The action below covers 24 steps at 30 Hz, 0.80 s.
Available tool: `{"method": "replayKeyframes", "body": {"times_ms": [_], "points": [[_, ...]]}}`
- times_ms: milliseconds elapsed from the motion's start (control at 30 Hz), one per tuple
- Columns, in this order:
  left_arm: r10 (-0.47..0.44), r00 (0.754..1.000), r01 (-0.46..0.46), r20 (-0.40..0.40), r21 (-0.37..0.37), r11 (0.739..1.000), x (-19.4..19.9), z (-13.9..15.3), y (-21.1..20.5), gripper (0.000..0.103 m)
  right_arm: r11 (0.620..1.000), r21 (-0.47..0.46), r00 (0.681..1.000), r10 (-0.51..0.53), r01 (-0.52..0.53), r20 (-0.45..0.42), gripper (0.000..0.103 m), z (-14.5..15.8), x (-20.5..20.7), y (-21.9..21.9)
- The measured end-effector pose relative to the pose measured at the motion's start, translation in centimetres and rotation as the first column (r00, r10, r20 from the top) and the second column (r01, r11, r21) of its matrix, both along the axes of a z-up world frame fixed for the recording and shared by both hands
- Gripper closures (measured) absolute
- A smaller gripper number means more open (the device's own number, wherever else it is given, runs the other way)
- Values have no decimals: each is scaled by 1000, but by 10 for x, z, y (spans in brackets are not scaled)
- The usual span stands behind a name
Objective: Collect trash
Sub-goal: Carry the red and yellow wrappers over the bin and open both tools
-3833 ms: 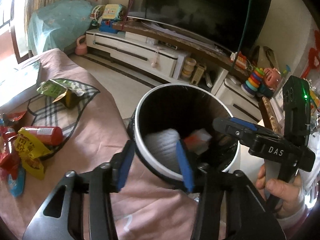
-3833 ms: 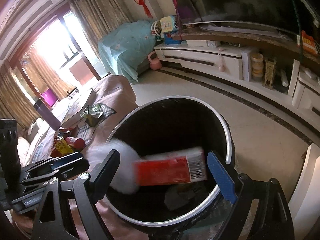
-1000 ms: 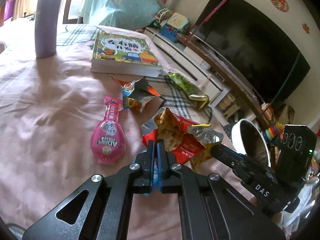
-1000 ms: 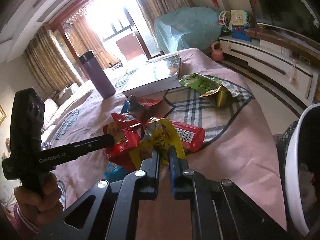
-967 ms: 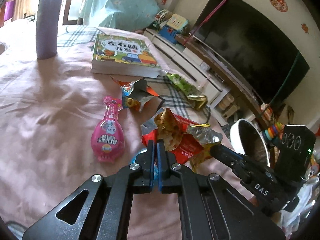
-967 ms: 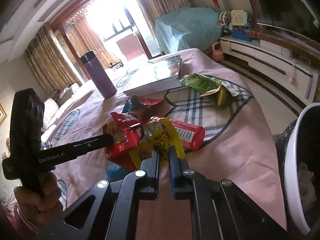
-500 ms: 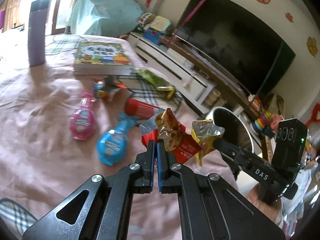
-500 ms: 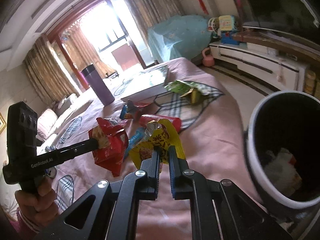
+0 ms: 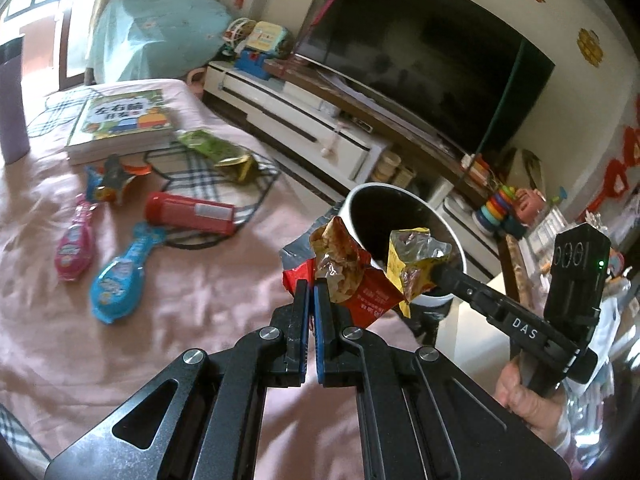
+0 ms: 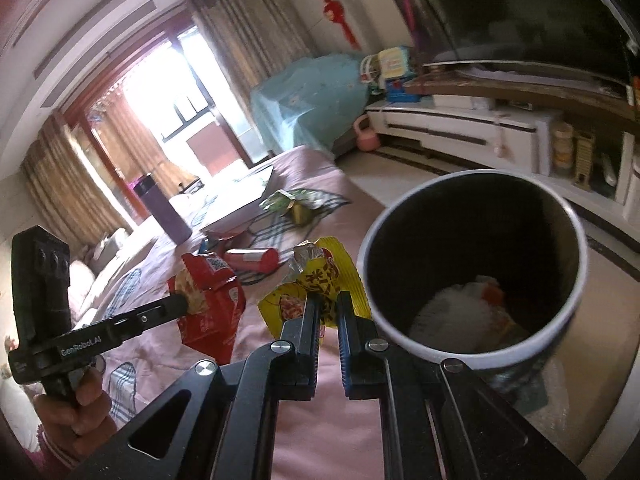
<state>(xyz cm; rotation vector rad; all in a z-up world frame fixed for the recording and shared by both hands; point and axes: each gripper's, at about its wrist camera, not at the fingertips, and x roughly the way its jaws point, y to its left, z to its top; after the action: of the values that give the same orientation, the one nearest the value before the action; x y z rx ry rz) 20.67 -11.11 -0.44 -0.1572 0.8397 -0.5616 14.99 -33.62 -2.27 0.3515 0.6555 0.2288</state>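
Observation:
My left gripper [image 9: 311, 286] is shut on a crumpled red snack wrapper [image 9: 348, 276], held in the air near the rim of the white trash bin [image 9: 356, 200]. The same wrapper shows in the right wrist view [image 10: 210, 300]. My right gripper [image 10: 329, 300] is shut on a yellow snack wrapper [image 10: 324, 280], just left of the bin [image 10: 576, 292], which holds white and orange trash. In the left wrist view the yellow wrapper [image 9: 412, 258] hangs in front of the bin mouth.
On the pink cloth [image 9: 180, 300] lie a red tube [image 9: 188, 212], a blue packet [image 9: 120, 276], a pink packet [image 9: 74, 244], a torn foil wrapper [image 9: 112, 180], a green bag [image 9: 216, 154], a book [image 9: 120, 124] and a purple flask [image 10: 162, 210]. A TV cabinet [image 9: 304, 116] stands beyond.
Both grippers have lifted their wrappers off the cloth and carried them right, up to the trash bin. The bin now looms large in the right wrist view.

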Motion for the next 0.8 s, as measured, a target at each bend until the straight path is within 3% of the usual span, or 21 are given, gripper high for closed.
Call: {"method": "replayKeyframes", "body": {"times_ms": [400,800], "points": [[-62,998,62,9,19,998,3,7,-46,101,995,17,995,-101,101,14,95,4,-17,-42],[-107,994,105,17,59,993,20,8,-94,101,987,-6,987,-161,161,11,95,5,-8,-74]]}}
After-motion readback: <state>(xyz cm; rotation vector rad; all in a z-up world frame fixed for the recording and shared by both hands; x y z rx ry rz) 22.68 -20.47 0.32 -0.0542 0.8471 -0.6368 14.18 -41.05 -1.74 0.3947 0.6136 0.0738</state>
